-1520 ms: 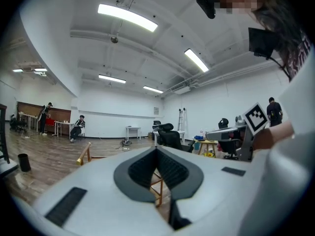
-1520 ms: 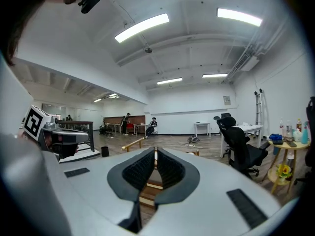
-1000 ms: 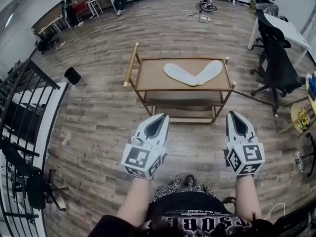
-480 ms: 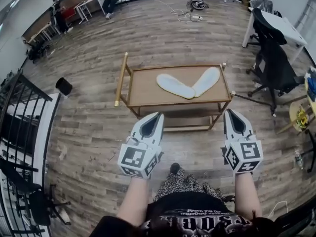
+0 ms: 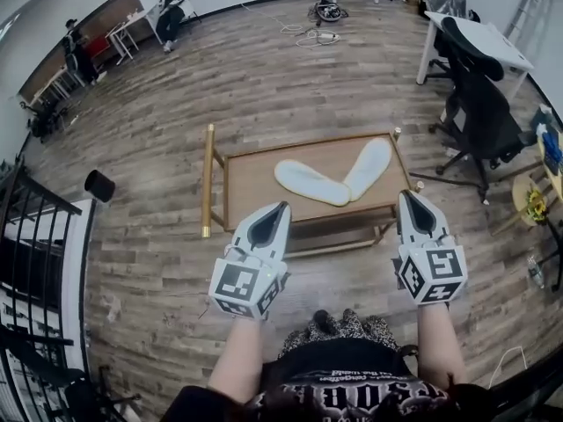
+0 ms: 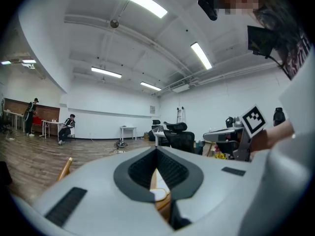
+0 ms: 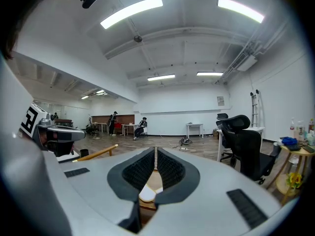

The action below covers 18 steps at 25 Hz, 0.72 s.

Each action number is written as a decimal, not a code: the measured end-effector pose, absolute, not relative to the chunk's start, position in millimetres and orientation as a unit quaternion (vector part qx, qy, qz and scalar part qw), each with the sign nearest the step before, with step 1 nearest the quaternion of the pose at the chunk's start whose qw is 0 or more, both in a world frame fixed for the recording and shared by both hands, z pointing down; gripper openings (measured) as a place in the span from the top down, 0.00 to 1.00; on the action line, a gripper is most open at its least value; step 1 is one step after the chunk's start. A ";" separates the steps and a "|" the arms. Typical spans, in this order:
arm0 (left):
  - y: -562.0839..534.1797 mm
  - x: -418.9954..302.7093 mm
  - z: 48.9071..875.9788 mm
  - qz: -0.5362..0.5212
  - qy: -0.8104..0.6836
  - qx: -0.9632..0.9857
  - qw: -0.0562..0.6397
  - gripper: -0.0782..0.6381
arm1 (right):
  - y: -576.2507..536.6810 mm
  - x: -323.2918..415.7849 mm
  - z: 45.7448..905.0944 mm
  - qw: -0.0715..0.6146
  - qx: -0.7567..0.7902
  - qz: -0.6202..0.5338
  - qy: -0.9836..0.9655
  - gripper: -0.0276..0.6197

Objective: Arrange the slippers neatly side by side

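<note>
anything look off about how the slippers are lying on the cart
Yes. On the wooden cart, the left slipper and right slipper are splayed in a V: their near ends appear to meet and they angle apart farther back, rather than lying parallel side by side.

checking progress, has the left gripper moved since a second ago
Yes: the left gripper has advanced toward the wooden table, its tip now overlapping the table's near edge.
</note>
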<state>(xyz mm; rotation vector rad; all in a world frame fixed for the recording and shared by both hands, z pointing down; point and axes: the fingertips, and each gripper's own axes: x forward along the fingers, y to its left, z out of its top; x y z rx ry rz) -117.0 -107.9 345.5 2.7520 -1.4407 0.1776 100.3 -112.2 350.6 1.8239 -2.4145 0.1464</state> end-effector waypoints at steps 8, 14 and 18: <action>-149.1 -131.9 352.0 0.055 -0.468 0.882 0.024 0.89 | -158.4 91.1 359.5 0.068 0.602 0.051 -0.794 0.95; -183.6 -113.7 355.7 0.059 -0.479 0.876 0.030 0.89 | -195.7 107.3 362.1 0.073 0.590 0.056 -0.802 0.95; -217.3 -98.4 349.4 0.056 -0.488 0.871 0.024 0.89 | -232.4 121.7 361.2 0.071 0.582 0.053 -0.808 0.95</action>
